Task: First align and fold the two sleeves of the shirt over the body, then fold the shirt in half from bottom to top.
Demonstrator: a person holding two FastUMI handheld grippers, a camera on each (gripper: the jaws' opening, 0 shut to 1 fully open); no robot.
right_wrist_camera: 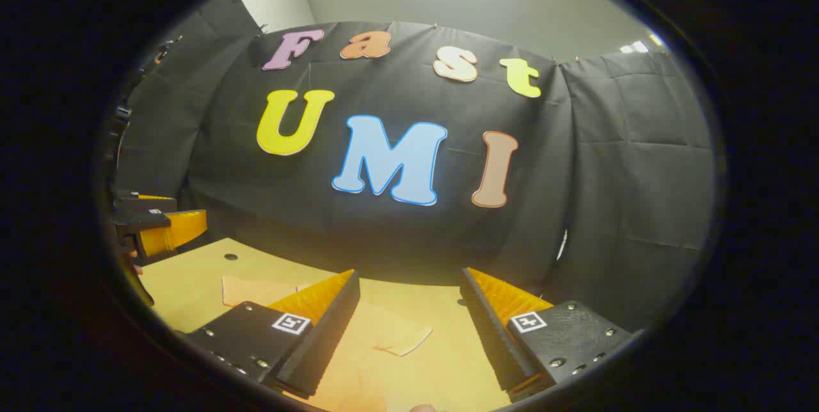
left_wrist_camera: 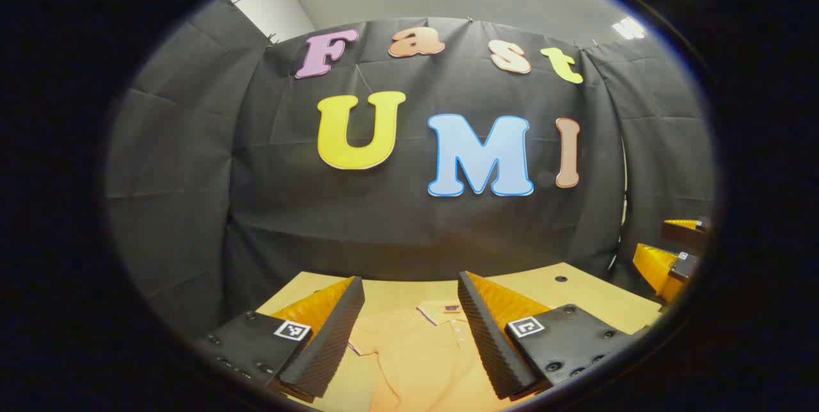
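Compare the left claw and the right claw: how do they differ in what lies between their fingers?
The left claw hangs over the collar and button placket of the flat orange fabric shirt; the right claw hangs over one sleeve end of it. The left claw sits near the shirt's middle, the right claw out at its side on the light wooden table. Both are open, holding nothing.

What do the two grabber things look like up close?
Each is a two-finger tool. The left gripper and the right gripper both have wedge-shaped fingers with ribbed inner faces, set on flat black blocks with round screws. Each block carries a small square black-and-white marker.
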